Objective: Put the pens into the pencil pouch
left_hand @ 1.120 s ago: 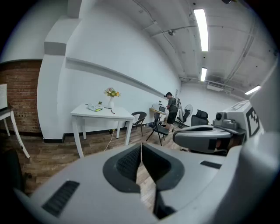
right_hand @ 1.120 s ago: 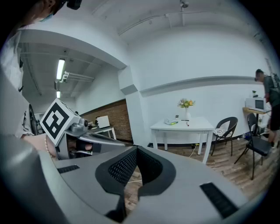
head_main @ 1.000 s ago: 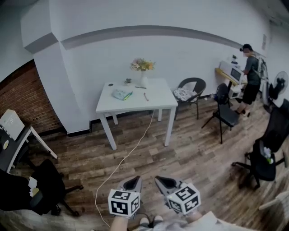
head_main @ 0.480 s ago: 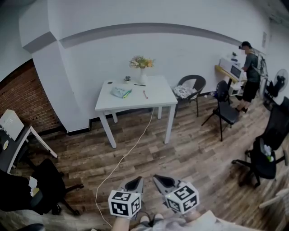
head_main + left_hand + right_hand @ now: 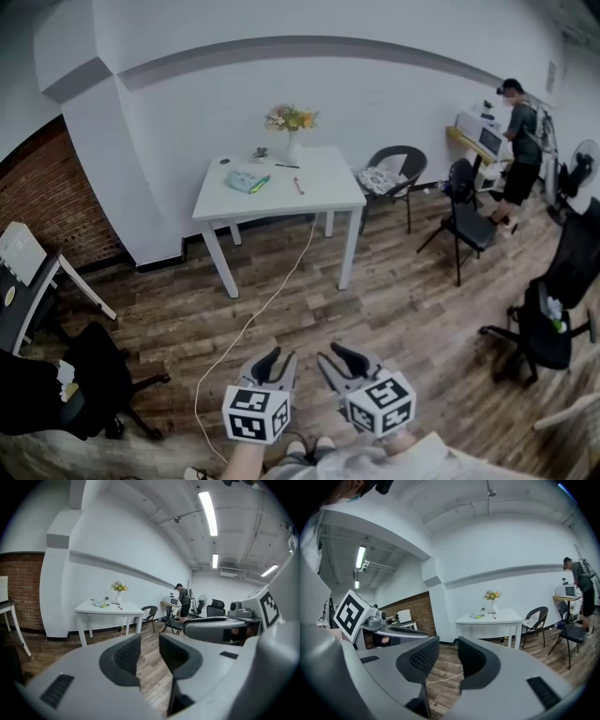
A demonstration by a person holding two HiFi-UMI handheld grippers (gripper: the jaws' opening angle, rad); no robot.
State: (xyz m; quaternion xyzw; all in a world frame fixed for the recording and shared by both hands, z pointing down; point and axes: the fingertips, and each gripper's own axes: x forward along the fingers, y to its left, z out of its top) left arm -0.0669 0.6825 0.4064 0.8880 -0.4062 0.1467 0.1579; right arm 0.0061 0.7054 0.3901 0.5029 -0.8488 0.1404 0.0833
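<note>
My left tool (image 5: 278, 361) and right tool (image 5: 333, 355) hang side by side over the wooden floor (image 5: 394, 319), both aimed towards the white table (image 5: 323, 195), which is well apart from them. The jaws of both tools are opening, and I see only floorboards through each gap.

The pencil pouch (image 5: 246, 179) lies left of the table's middle, its long axis roughly across the top. A green pen-like thing (image 5: 263, 184) lies slanted at its right edge; I cannot tell whether it is on the pouch or just touching it. A reddish pen (image 5: 299, 186) lies apart to the right, its long axis running from the near edge towards the wall. A dark pen (image 5: 288, 166) lies crosswise by the flower vase (image 5: 292, 142).

Any print on the pouch is too small to read. The tools' cubes show black-and-white square markers.
</note>
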